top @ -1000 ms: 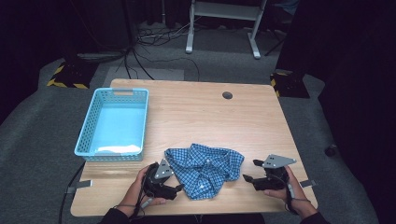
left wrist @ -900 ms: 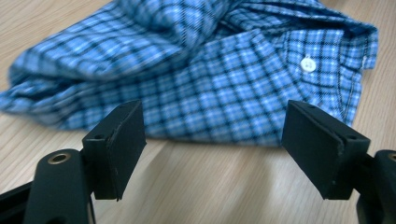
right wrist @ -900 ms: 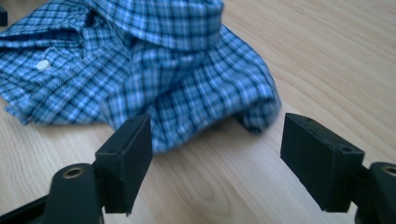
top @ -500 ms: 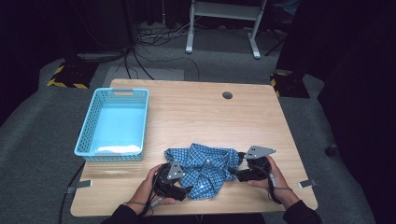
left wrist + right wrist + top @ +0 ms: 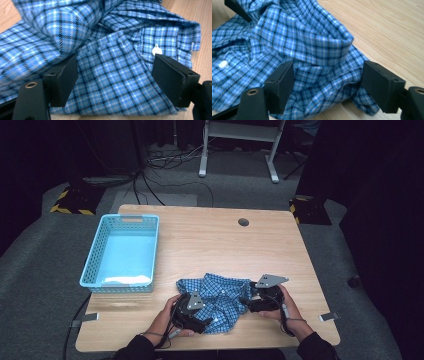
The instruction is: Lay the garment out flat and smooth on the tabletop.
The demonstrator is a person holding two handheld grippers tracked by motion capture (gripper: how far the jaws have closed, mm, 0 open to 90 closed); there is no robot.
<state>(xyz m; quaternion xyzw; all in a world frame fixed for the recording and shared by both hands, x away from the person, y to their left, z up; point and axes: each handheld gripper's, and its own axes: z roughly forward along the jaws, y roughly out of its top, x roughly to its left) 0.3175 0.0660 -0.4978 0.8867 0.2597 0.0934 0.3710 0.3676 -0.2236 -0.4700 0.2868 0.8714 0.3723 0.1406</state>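
A crumpled blue checked shirt lies near the front edge of the wooden table. My left gripper sits at its front-left edge, my right gripper at its right side. In the left gripper view the jaws of my left gripper stand wide apart, with a flat fold of the shirt and a white button between them. In the right gripper view the jaws of my right gripper are open around a raised fold of the shirt.
A light blue plastic basket stands at the table's left side with something pale at its front end. A round cable hole is in the far table top. Cables and a white frame lie on the floor beyond.
Both grippers have moved inward onto the shirt: the left from its left edge to the front, the right from the bare table onto its right side.
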